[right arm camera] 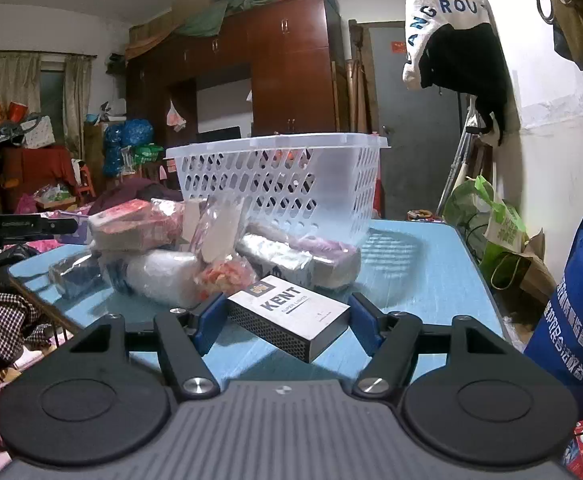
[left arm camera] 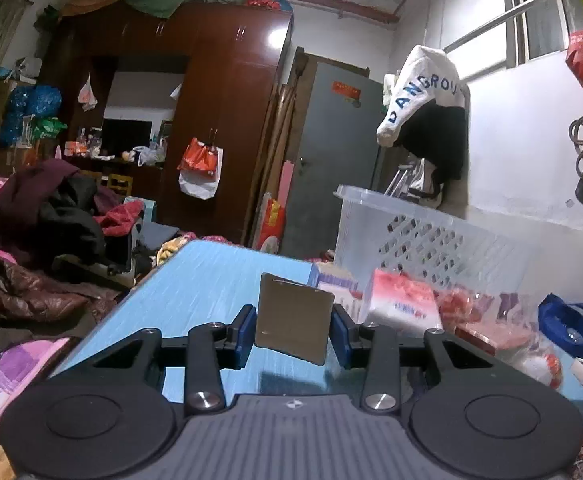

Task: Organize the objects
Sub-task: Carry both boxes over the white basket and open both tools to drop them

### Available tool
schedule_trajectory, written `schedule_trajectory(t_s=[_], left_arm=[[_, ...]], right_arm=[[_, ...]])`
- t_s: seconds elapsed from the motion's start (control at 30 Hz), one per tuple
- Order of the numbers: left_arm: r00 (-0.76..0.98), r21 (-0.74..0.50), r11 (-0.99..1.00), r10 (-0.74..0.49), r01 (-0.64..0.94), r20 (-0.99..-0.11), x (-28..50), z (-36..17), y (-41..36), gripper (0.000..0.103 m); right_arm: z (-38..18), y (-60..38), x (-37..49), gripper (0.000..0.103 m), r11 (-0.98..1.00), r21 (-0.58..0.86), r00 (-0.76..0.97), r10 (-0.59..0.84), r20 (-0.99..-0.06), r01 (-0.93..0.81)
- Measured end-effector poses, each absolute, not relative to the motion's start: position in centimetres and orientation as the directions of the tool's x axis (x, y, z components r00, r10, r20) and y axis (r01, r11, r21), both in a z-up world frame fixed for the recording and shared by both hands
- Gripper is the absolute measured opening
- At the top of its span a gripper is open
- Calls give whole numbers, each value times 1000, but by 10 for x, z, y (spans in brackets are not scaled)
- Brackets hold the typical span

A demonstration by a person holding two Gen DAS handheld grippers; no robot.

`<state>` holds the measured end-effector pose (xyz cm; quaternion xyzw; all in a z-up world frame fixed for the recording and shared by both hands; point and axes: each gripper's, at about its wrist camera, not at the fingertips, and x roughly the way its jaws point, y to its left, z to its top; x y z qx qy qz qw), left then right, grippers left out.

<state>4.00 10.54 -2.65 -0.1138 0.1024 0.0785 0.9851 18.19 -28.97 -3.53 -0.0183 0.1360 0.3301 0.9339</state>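
In the left wrist view, my left gripper (left arm camera: 293, 334) is shut on a small flat brown box (left arm camera: 291, 316), which stands upright between the blue pads (left arm camera: 245, 332) above the blue table (left arm camera: 211, 280). In the right wrist view, my right gripper (right arm camera: 287, 320) is shut on a white and black KENT box (right arm camera: 287, 314), held level and skewed, with a pad at each end. A white perforated basket (right arm camera: 275, 142) stands on the table behind a pile of wrapped packets (right arm camera: 163, 260). The same basket (left arm camera: 431, 240) and packets (left arm camera: 403, 304) lie to the right of the left gripper.
A blue bag (right arm camera: 571, 300) and a green bag (right arm camera: 487, 216) stand off the table's right edge by the wall. Clothes are heaped on a bed (left arm camera: 43, 220) to the left. A black device arm (right arm camera: 23, 226) juts in at the left edge, above a checked sleeve (right arm camera: 7, 312).
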Motion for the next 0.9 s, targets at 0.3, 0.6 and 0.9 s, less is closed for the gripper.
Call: schedule_trajectory(t_s=[0.3,0.6,0.9], left_arm=[[991,-221,975,8,-38,-136,92,53,96,43],[935,-191,979,-129,67,-331,231,87,61,48],[963,-115,986,-147,123,-225,175,68,64,103]], right_arm=[[40,-258,232,69,761,43,740,642,-199,-648],[90,-171,327,70,772,-3,737,606,-299,-635],[68,-174,299,103,773,-15,743,605,-286,-635]])
